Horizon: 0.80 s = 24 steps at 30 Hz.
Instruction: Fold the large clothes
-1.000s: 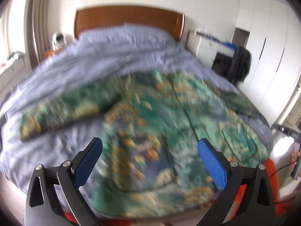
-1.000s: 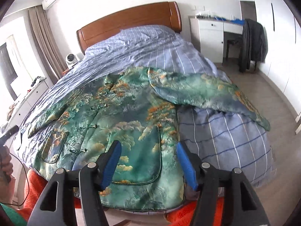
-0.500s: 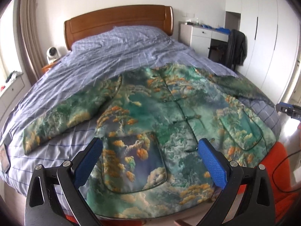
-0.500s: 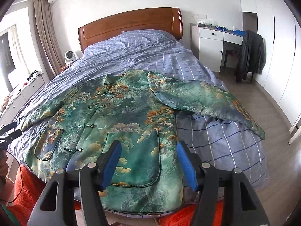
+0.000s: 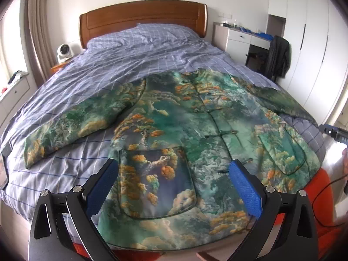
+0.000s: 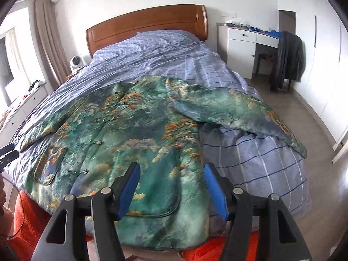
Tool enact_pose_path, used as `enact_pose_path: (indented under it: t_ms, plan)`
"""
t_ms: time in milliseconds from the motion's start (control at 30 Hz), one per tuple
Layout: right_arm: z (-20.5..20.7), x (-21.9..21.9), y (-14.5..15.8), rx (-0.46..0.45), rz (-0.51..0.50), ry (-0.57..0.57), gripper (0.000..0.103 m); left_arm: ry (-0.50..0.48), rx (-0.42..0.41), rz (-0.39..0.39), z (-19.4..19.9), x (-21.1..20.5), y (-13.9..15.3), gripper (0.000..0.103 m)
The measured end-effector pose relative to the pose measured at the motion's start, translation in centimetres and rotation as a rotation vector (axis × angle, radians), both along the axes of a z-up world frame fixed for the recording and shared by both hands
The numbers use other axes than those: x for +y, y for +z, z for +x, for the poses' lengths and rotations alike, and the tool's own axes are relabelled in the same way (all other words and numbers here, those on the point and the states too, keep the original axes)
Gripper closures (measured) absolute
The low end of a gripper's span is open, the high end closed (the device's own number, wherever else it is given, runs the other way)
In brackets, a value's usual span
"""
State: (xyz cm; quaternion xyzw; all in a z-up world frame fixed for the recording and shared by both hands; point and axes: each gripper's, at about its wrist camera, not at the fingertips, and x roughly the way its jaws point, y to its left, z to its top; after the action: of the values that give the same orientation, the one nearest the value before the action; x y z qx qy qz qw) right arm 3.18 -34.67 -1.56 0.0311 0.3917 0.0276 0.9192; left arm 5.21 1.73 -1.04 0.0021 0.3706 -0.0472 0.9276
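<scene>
A large green jacket [image 5: 195, 117] with orange and white cloud print lies flat, front up, across the foot of the bed, also seen in the right wrist view [image 6: 134, 134]. Its sleeves spread out to the left [image 5: 65, 128] and to the right [image 6: 239, 113]. My left gripper [image 5: 174, 184] is open and empty, above the hem near the left pocket [image 5: 156, 180]. My right gripper [image 6: 171, 187] is open and empty, above the hem near the right pocket [image 6: 161, 180].
The bed has a blue checked cover [image 5: 121, 61] and a wooden headboard [image 5: 143, 17]. An orange cloth [image 6: 28, 217] hangs under the jacket's hem. A white desk [image 6: 243, 45] and a chair with a dark coat [image 6: 289, 58] stand at the right. A nightstand with a fan [image 5: 63, 52] stands at the left.
Both grippers pulled back and rose slightly, so more of the room shows. The left wrist view went from blurred to sharp. The jacket has not moved.
</scene>
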Motion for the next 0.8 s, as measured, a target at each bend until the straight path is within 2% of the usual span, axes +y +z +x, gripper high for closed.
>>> enact_pose_path:
  t_ms: [100, 200, 433, 633, 733, 767, 800]
  plan:
    - [0.7, -3.1, -0.7, -0.004, 0.025, -0.080, 0.040, 0.020, 0.026, 0.000, 0.7, 0.4, -0.6, 0.002]
    - [1.3, -8.9, -2.1, 0.005, 0.140, -0.233, 0.040, 0.043, 0.061, 0.000, 1.3, 0.6, -1.2, 0.002]
    - [4.4, -24.1, -9.0, 0.027, 0.609, -0.583, 0.040, 0.040, 0.069, 0.017, 1.6, -0.8, -1.1, 0.002]
    - [7.1, -30.3, -14.6, -0.056, 0.913, -0.828, 0.040, 0.030, 0.076, 0.052, 1.5, -2.1, -1.0, 0.002]
    - [7.9, -31.6, -15.5, -0.104, 0.948, -0.917, 0.041, 0.034, 0.071, 0.056, 1.3, -2.1, -0.9, 0.002]
    - [8.3, -31.7, -15.3, -0.109, 0.918, -0.923, 0.053, 0.038, 0.067, 0.060, 1.1, -2.0, -1.0, 0.002]
    - [8.8, -31.4, -14.7, -0.112, 0.867, -0.922, 0.075, 0.041, 0.066, 0.064, 1.0, -1.9, -1.1, 0.002]
